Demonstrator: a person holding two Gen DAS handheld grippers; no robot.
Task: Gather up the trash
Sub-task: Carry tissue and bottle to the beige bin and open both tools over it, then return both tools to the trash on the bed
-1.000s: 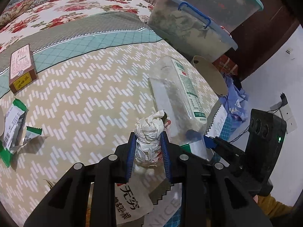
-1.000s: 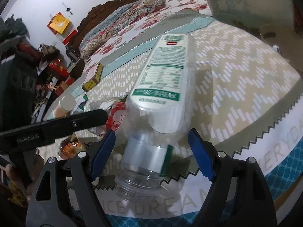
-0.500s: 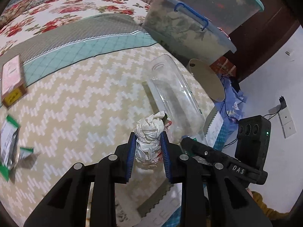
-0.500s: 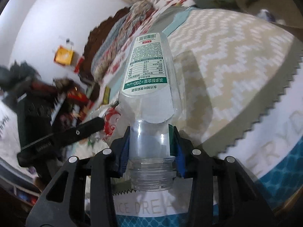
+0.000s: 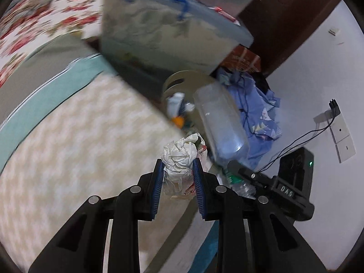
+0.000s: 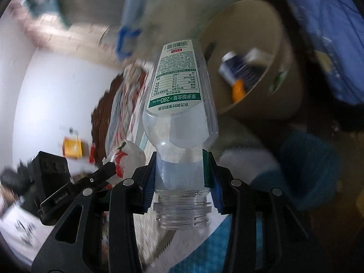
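— What trash do they carry now?

— The left claw [image 5: 178,177] is closed on a crumpled white paper wad [image 5: 180,159] with some red print on it. The wad stands up out of the blue pads, just past the corner of the bed [image 5: 75,145] with the zigzag cover.

— And the other one?

— The right claw [image 6: 180,182] grips an empty clear plastic bottle [image 6: 179,104] by its neck. Its jaws have just been closing and now both pads press on the neck. The bottle has no cap, the threaded mouth points back to the camera, and the white and green label faces up.

— Where is the bottle?

— In the air, beside the bed edge, with its bottom near the rim of a round tan waste bin [image 6: 268,52]. Inside the bin lie an orange thing and a dark blue and white package, but they are blurred. The bin is beside a heap of blue cloth [image 5: 257,113].
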